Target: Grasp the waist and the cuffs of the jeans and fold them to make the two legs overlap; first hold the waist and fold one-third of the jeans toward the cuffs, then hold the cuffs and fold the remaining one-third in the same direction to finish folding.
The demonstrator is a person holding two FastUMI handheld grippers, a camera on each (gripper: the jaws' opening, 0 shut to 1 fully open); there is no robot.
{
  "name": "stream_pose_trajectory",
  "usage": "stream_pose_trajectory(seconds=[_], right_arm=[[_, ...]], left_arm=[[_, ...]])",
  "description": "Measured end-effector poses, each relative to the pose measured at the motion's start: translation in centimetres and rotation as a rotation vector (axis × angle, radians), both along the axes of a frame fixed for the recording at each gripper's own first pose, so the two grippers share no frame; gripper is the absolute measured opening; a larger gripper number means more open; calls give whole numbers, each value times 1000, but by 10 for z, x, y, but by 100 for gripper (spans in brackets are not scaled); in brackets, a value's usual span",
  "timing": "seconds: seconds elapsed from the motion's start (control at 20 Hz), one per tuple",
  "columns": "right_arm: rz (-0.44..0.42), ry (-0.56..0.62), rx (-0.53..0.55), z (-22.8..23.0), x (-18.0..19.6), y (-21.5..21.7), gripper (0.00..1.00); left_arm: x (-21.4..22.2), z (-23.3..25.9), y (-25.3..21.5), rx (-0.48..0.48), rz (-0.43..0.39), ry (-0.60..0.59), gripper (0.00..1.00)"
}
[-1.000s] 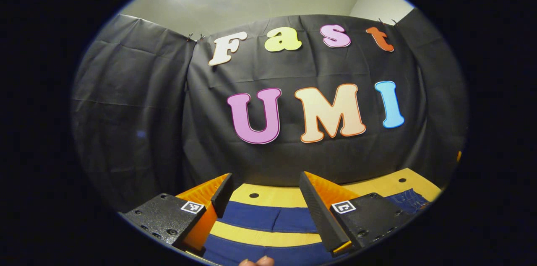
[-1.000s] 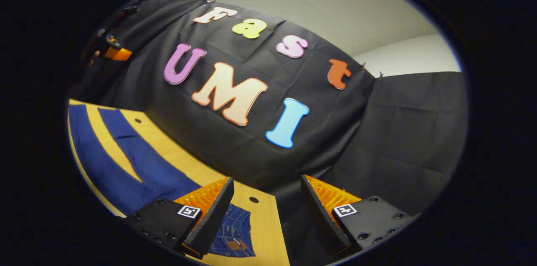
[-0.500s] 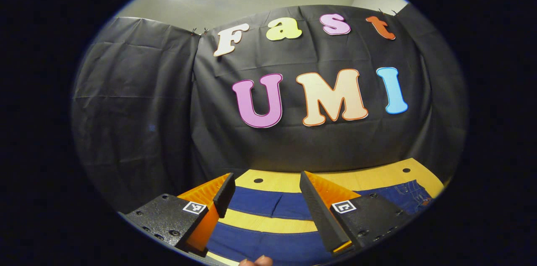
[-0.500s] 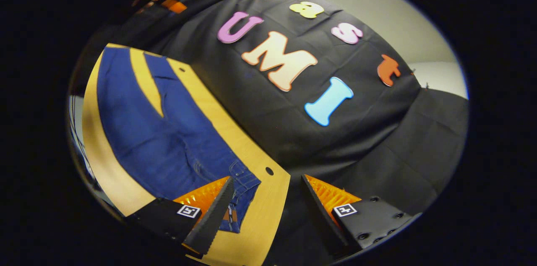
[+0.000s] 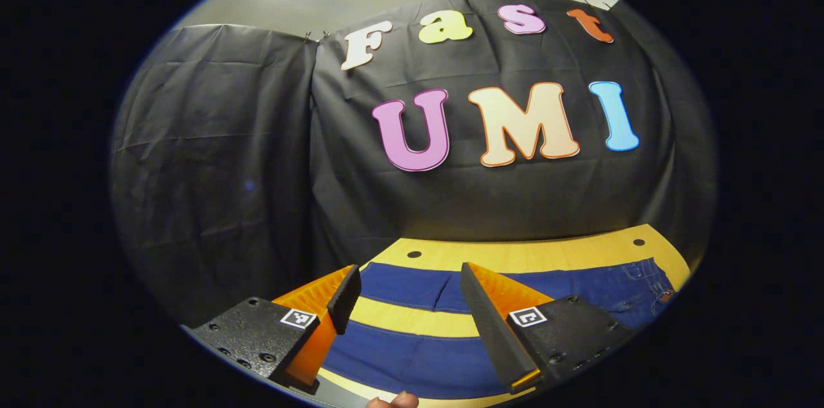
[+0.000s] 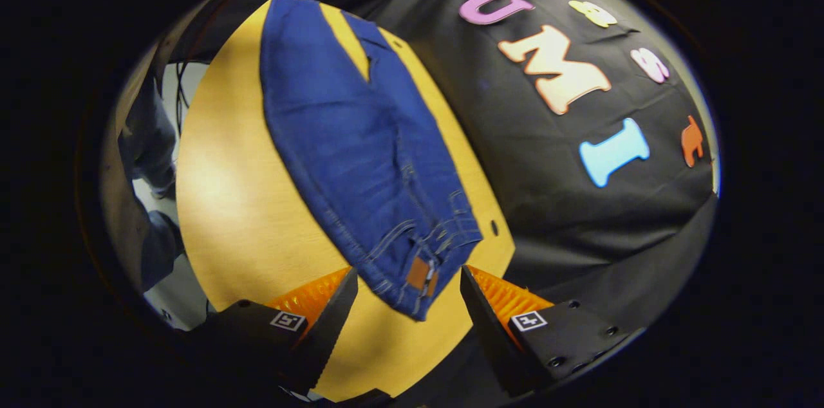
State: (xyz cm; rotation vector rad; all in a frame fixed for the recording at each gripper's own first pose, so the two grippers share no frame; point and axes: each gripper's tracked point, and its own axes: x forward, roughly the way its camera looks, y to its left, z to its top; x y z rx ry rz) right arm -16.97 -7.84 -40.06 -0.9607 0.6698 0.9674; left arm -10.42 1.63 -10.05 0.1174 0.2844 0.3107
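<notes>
Dark blue jeans lie flat on a yellow table, legs slightly apart. In the right gripper view the waist, with its brown patch, lies nearest, and my right gripper hovers open just above and short of it. The cuffs run off toward the far end. In the left gripper view both legs cross the table sideways, with a strip of table between them. My left gripper stands open over the legs, nothing between its fingers.
The black cloth wall rises right behind the table's far edge. Small holes mark the tabletop near that edge. A person's legs stand beside the table at the left of the right gripper view. A fingertip shows at the bottom.
The right gripper has swung and tilted down toward the table, so the waist now lies between its fingers' line. The left gripper has tipped down a little, showing more of the legs.
</notes>
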Motion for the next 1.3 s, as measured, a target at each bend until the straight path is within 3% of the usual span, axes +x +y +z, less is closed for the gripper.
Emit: stream_pose_trajectory(seconds=[0.1,0.3,0.4,0.65,1.0,1.05,1.1,1.15,1.2,1.3], right_arm=[[45,-2,-16,0,-5,2,100],[261,-87,-80,-8,-5,14,99],[328,-102,-121,-17,-4,10,100],[367,-67,-158,-38,1,13,88],[390,-58,-196,-51,12,25,84],[379,-32,-212,-57,9,22,84],[372,-32,-220,-59,11,22,75],[370,-23,-232,-62,9,24,62],[369,-19,-240,-64,7,27,56],[356,-12,-245,-65,2,23,32]], left_arm=[[-4,-3,5,13,17,10,93],[-11,-11,10,30,42,45,94],[-13,-11,9,39,46,51,93],[-10,-17,7,60,47,73,93],[-1,-30,-1,101,6,118,95],[-3,-33,0,115,-4,130,100],[-5,-38,1,124,-13,145,95],[-8,-44,4,127,-21,165,100],[-13,-52,9,129,-28,196,100],[-31,-72,25,149,-40,273,95]])
